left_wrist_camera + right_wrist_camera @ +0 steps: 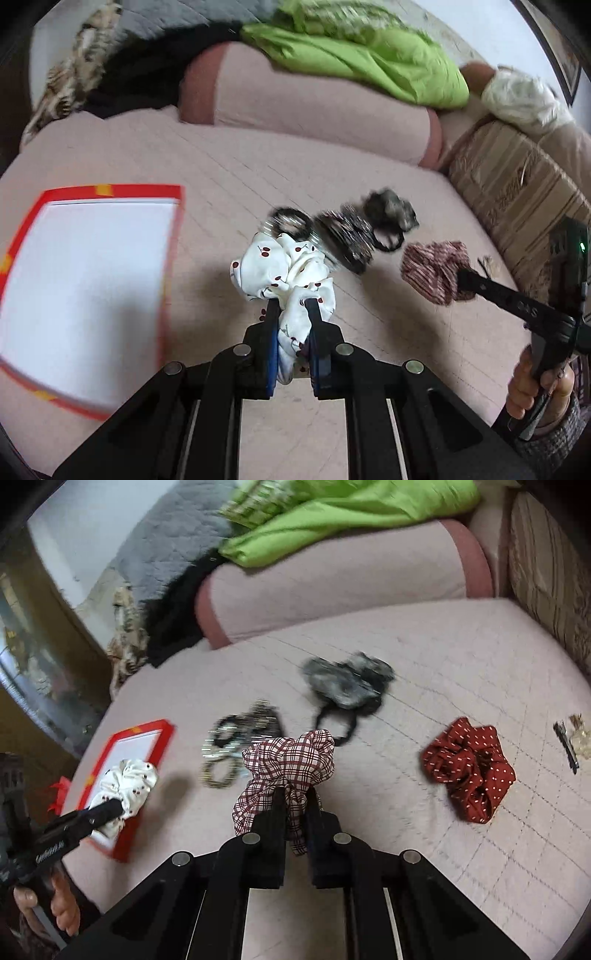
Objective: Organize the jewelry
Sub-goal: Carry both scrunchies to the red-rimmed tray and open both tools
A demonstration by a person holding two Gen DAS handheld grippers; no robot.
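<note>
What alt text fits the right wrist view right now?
The right gripper is shut on a plaid scrunchie above a pink quilted bed. At left the left gripper holds a white cherry-print scrunchie over a red-rimmed tray; a dark red dotted scrunchie lies at right.

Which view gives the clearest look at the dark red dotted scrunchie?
The right wrist view: the dark red dotted scrunchie lies in full on the pink cover, sharp and unblocked. The left wrist view does not show it at all.
</note>
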